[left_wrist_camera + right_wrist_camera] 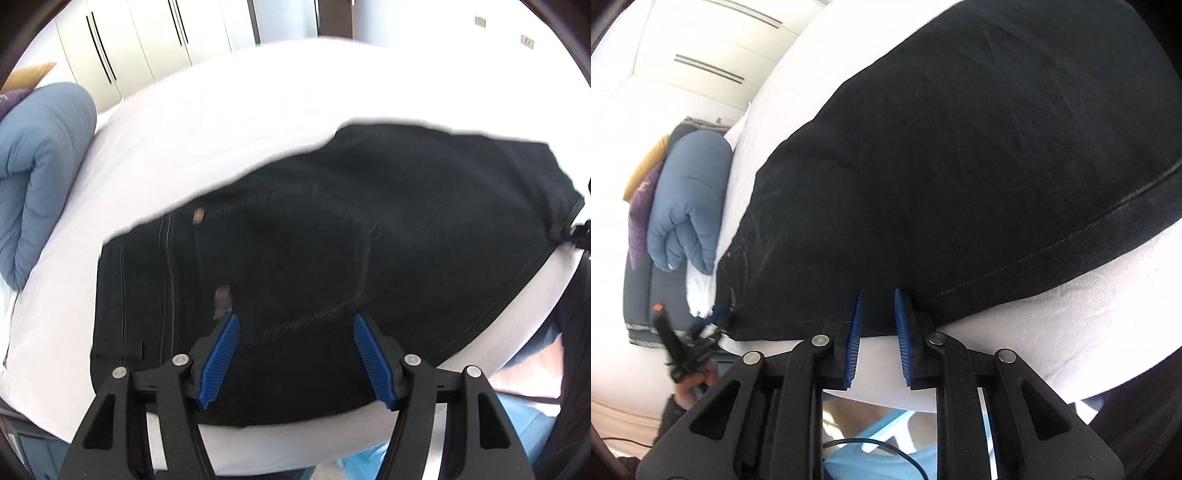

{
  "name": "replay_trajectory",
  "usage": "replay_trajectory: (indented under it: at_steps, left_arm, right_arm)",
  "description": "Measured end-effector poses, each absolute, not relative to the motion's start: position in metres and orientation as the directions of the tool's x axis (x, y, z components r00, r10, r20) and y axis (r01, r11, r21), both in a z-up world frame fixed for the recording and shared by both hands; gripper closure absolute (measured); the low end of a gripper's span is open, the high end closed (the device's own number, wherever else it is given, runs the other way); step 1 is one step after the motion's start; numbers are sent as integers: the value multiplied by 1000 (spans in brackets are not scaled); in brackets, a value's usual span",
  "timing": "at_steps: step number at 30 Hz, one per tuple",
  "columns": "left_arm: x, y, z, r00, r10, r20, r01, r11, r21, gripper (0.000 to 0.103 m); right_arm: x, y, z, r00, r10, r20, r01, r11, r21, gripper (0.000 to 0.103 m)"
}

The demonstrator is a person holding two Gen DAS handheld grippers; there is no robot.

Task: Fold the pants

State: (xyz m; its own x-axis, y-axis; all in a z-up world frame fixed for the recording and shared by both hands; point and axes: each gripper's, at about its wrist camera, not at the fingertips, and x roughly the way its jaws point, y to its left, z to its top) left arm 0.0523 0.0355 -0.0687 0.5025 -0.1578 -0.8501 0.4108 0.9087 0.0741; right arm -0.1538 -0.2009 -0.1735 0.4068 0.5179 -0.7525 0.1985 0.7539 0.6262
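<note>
Black pants point(332, 240) lie spread flat on a white bed point(221, 129), waistband toward the left. My left gripper point(295, 325) is open, its blue pads wide apart just above the seat and pocket area, holding nothing. In the right wrist view the pants point(960, 166) fill the frame, with a stitched hem edge at the right. My right gripper point(878, 295) is open with a narrow gap, its blue pads at the near edge of the fabric; whether they touch it I cannot tell. The left gripper also shows in the right wrist view point(679, 350), held by a hand.
A folded blue quilt point(40, 166) lies at the bed's left end, with purple and yellow items behind it point(642, 206). White wardrobe doors point(129, 48) stand beyond the bed. A light blue plastic object point(886, 454) and a cable sit below the bed's near edge.
</note>
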Motion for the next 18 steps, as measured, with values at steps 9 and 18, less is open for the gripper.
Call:
replay_trajectory:
  at_steps: [9, 18]
  left_arm:
    - [66, -92, -99, 383, -323, -865, 580, 813, -47, 36]
    - [24, -40, -109, 374, -303, -876, 562, 826, -46, 32]
  right_arm:
    - [-154, -190, -166, 402, 438, -804, 156, 832, 532, 88]
    - [-155, -205, -116, 469, 447, -762, 81, 837, 542, 84]
